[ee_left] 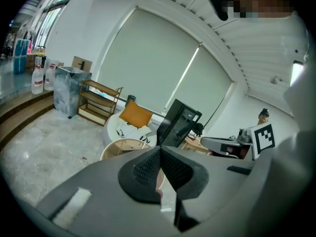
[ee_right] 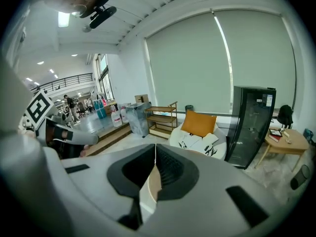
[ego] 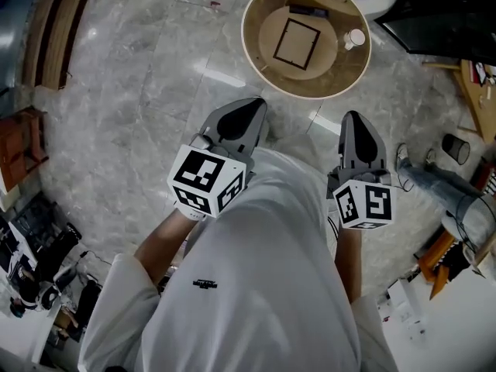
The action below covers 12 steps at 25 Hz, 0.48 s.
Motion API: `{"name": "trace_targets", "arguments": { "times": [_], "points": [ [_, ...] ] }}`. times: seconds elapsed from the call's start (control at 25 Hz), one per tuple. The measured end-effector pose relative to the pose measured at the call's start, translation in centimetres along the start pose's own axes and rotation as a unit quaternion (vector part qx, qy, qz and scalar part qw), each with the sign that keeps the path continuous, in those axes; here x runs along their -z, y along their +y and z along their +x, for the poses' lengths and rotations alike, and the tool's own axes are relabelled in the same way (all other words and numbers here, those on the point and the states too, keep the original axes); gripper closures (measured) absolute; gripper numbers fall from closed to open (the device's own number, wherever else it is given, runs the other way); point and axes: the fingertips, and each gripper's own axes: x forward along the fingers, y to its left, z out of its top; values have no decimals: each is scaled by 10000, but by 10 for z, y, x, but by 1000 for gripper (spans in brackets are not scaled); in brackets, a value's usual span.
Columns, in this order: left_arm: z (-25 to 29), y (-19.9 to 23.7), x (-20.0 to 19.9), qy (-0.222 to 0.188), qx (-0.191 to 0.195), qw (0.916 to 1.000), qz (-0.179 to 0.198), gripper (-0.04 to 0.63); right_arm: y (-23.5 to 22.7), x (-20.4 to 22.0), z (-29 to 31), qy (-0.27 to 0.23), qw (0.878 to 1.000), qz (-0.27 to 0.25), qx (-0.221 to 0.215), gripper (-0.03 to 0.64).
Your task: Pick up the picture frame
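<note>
One picture frame (ego: 297, 43), dark-edged and nearly square, lies flat in the middle of a single round wooden table with a raised rim (ego: 310, 88), at about 12 o'clock in the head view and well apart from both tools. Two other things share that table: a small white cup-like object (ego: 355, 38) at the frame's 3 o'clock and one dark flat object (ego: 308, 11) at its 12 o'clock. The person holds two grippers over the pale marble floor (ego: 147, 68), each with one cube of black-and-white square markers. The left cube (ego: 208, 180) sits at 9 o'clock of the white shirt (ego: 256, 285), the right cube (ego: 364, 204) at 3 o'clock. The left gripper (ego: 249, 113) points toward the table. In its own view (ee_left: 160, 154) its jaws are pressed together at the tips with nothing between them. The right gripper (ego: 354, 122) is likewise pressed together and empty (ee_right: 155, 154). The left gripper view shows two white jugs (ee_left: 37, 79) at 9 o'clock beside a wooden shelf unit (ee_left: 98, 102). The right gripper view shows one orange cushion (ee_right: 199, 123) on a white seat and one tall black cabinet (ee_right: 252, 125) at 3 o'clock. The shirt carries a small dark logo (ego: 204, 284) and the cabinet a label near its top, both too small to read.
</note>
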Motion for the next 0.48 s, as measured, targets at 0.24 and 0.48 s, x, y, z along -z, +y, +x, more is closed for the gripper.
{"name": "trace_targets", "arguments": {
  "times": [0.24, 0.48],
  "points": [
    [14, -11, -3, -4, -9, 10000, -26, 603, -11, -4, 4, -26, 9999, 31, -114, 611],
    [21, -21, -6, 0, -204, 9998, -78, 603, -17, -8, 3, -74, 9993, 39, -357, 611]
  ]
}}
